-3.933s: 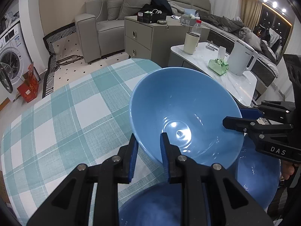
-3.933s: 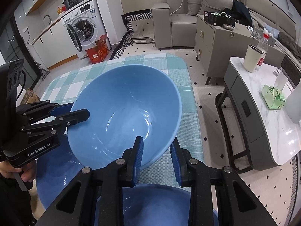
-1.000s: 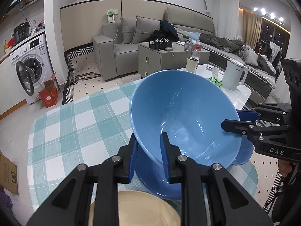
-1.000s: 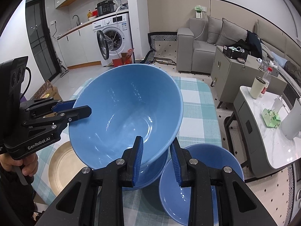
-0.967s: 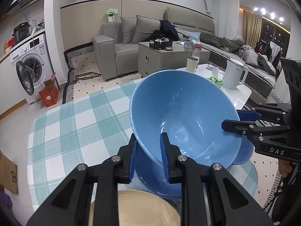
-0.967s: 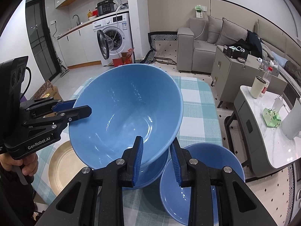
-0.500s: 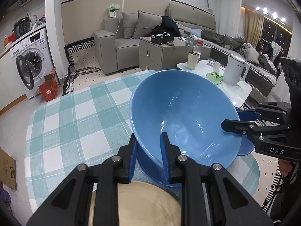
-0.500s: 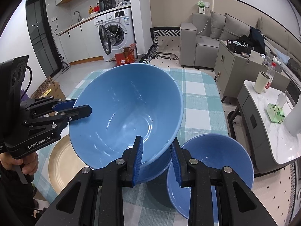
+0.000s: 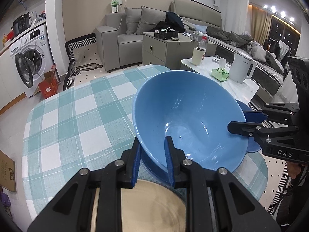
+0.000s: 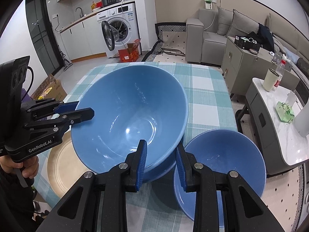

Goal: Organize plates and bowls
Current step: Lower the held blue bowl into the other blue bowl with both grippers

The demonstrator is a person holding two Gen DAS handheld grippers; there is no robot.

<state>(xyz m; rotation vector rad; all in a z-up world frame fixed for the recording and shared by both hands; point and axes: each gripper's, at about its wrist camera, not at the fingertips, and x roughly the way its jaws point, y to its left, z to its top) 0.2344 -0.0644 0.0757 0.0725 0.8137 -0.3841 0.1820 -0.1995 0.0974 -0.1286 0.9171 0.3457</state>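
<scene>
At the far left of the right wrist view a hand (image 10: 18, 167) grips the handle of the left gripper (image 10: 85, 110), whose fingers (image 10: 77, 115) are clenched on the left rim of the large blue bowl (image 10: 131, 119). Below that gripper a tan plate (image 10: 61, 166) lies on the checked counter (image 10: 204, 96). The large blue bowl sits tilted in the middle, held off the counter over a darker blue dish (image 10: 164, 171) whose edge shows under it. The right gripper (image 10: 161, 163) is clamped on the bowl's near rim, one finger inside and one outside. Just right of it a smaller blue bowl (image 10: 222, 166) rests on the counter near its edge. In the left wrist view, the left gripper (image 9: 152, 158) pinches the same bowl (image 9: 189, 119) at its near rim.
</scene>
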